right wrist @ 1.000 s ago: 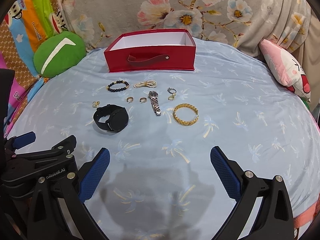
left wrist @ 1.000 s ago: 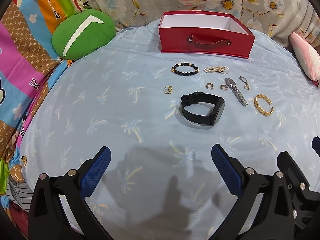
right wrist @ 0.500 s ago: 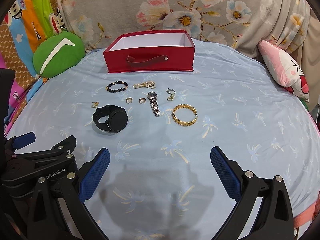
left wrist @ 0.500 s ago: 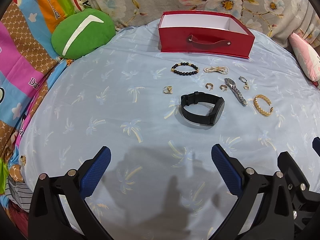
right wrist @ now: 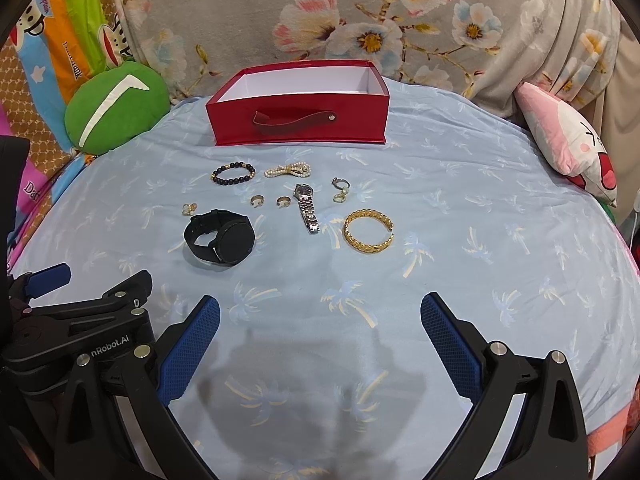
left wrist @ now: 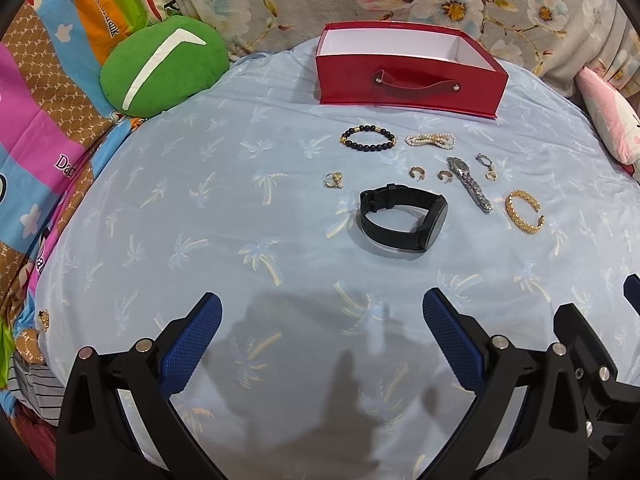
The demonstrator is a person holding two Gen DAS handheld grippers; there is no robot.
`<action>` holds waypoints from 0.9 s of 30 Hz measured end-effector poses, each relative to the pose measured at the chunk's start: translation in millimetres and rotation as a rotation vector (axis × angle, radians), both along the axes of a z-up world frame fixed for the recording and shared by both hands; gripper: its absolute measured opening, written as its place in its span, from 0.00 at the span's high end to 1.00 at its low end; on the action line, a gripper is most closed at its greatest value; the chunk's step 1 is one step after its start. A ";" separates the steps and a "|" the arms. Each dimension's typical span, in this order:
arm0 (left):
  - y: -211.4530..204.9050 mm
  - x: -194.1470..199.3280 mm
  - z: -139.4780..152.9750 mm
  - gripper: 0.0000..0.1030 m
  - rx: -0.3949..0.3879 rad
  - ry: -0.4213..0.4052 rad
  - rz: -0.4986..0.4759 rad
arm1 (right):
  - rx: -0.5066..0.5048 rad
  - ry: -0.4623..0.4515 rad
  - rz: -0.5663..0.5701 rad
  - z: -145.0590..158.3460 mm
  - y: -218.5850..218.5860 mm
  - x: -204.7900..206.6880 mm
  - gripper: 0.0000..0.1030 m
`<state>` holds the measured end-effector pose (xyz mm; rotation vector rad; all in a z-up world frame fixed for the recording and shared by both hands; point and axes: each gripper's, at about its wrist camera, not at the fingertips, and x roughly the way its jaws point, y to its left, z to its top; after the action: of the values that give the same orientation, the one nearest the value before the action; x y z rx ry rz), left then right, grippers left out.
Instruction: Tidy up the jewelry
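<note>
An open red box (left wrist: pixel 408 76) (right wrist: pixel 298 118) with a handle stands at the back of the blue bedsheet. In front of it lie a black bead bracelet (left wrist: pixel 368 137) (right wrist: pixel 233 173), a pearl bracelet (left wrist: pixel 431 140) (right wrist: pixel 288 169), a silver watch (left wrist: pixel 469 184) (right wrist: pixel 307 207), a black watch (left wrist: pixel 404 220) (right wrist: pixel 219 237), a gold cuff (left wrist: pixel 524 212) (right wrist: pixel 368 229) and several small rings (left wrist: pixel 333 180) (right wrist: pixel 256 200). My left gripper (left wrist: pixel 320 340) is open and empty, well short of the black watch. My right gripper (right wrist: pixel 320 340) is open and empty, short of the gold cuff.
A green round cushion (left wrist: pixel 160 66) (right wrist: pixel 116 108) lies at the back left. A pink pillow (right wrist: pixel 568 144) lies at the right edge. A floral cloth (right wrist: pixel 360 20) hangs behind the box. The left gripper's body (right wrist: pixel 72 320) shows at the right wrist view's lower left.
The right wrist view has crept slightly forward and left toward the jewelry. The left view is almost unchanged. Both grippers stay open.
</note>
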<state>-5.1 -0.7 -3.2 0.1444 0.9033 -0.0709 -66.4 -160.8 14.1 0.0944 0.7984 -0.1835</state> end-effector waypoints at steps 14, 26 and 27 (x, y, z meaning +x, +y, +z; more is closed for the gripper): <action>2.6 0.8 2.5 0.05 -0.004 0.001 0.000 | 0.000 0.003 -0.001 -0.3 0.1 -0.1 0.05; 7.4 -0.1 -0.4 0.05 -0.015 -0.002 0.004 | -0.001 0.004 0.000 -1.5 0.4 -0.2 0.05; 7.4 0.0 -0.6 0.05 -0.015 -0.001 0.004 | 0.000 0.004 0.000 -1.5 0.1 -0.3 0.05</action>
<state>-5.1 6.8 -3.8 0.1288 0.9019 -0.0741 -66.6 -160.7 12.6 0.0942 0.8026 -0.1838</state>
